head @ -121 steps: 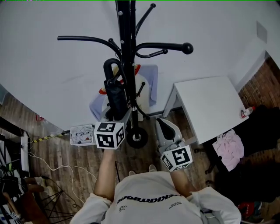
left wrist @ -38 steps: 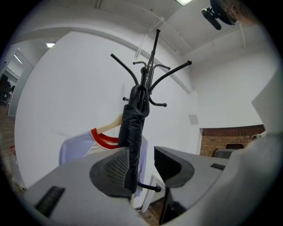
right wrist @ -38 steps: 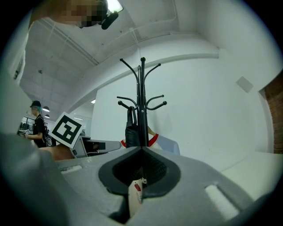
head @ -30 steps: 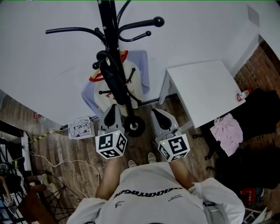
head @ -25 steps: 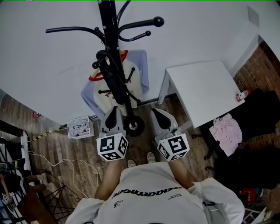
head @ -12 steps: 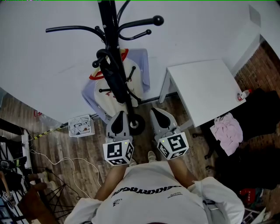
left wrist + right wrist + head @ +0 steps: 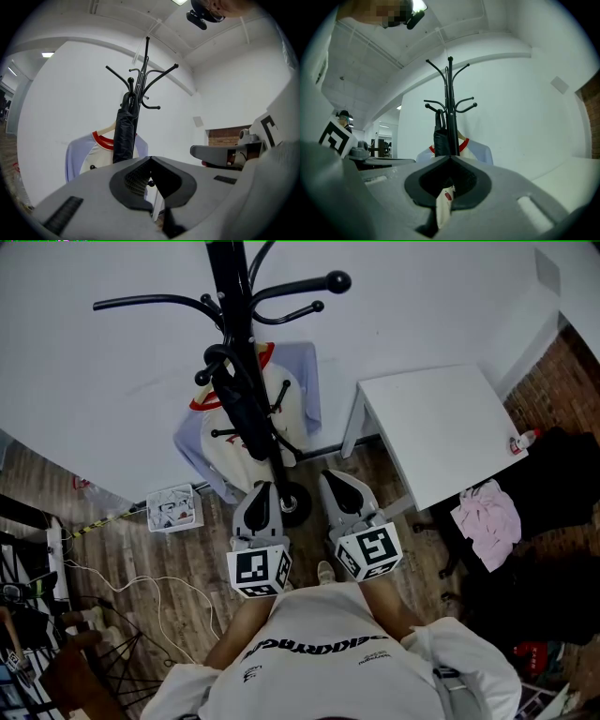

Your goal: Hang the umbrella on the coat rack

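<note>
Black fabric, rolled tight: the folded black umbrella (image 7: 242, 409) with the curved handle already hangs on the tall black metal coat rack (image 7: 228, 296). Its crook is hooked over one of the rack's lower pegs, on the left of the pole in the head view, and its body slants down along the pole, touching it or very nearly so. Behind the rack, a white and lilac shirt with a red collar (image 7: 298, 395) hangs from the same stand.

My left tongs (image 7: 260, 495) are pressed together with nothing in them. They sit low down on my side of the rack, near its round foot and well apart from the umbrella. In the left gripper view the tongs (image 7: 150, 159) meet at a point, with the rack and umbrella standing clear beyond them. My right tongs (image 7: 339, 488) are just to the right of the rack's foot, likewise closed and empty; the right gripper view shows them (image 7: 450, 158) shut tip to tip.

To the right of the rack stands a white bench (image 7: 441, 427), untouched.

As I judge it, the hanging is done. Nothing of the task seems left, provided the crook sits firmly on its peg, which I cannot fully confirm from here.
</note>
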The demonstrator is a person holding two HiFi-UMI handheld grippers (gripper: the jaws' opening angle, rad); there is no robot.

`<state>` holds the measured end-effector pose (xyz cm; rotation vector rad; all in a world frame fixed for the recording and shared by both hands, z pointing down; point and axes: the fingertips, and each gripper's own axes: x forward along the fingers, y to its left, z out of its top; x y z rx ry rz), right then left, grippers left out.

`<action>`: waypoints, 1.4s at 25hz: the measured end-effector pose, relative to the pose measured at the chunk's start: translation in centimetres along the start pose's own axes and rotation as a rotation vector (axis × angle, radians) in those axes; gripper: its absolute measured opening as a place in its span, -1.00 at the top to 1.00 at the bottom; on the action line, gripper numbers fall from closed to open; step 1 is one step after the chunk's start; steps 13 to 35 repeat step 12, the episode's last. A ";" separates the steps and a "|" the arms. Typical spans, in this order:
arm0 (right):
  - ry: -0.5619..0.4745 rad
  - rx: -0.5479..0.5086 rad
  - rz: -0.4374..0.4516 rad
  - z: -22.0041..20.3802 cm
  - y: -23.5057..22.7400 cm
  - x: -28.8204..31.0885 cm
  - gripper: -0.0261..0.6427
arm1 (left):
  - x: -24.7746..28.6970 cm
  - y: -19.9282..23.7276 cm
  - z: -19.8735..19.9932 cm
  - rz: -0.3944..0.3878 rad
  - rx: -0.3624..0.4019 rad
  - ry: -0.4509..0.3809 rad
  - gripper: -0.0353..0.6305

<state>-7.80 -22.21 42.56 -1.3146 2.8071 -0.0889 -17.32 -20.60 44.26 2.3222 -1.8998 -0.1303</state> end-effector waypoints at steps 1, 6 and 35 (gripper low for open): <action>-0.001 -0.001 0.001 0.0 0.0 0.0 0.94 | 0.1 0.0 0.0 -0.002 0.002 0.000 0.90; -0.002 -0.005 0.010 -0.1 0.2 0.1 0.94 | 0.1 -0.1 0.2 -0.009 -0.001 -0.016 0.90; -0.006 -0.013 0.018 -0.2 0.3 0.3 0.94 | 0.0 -0.1 0.5 -0.010 0.016 -0.027 0.90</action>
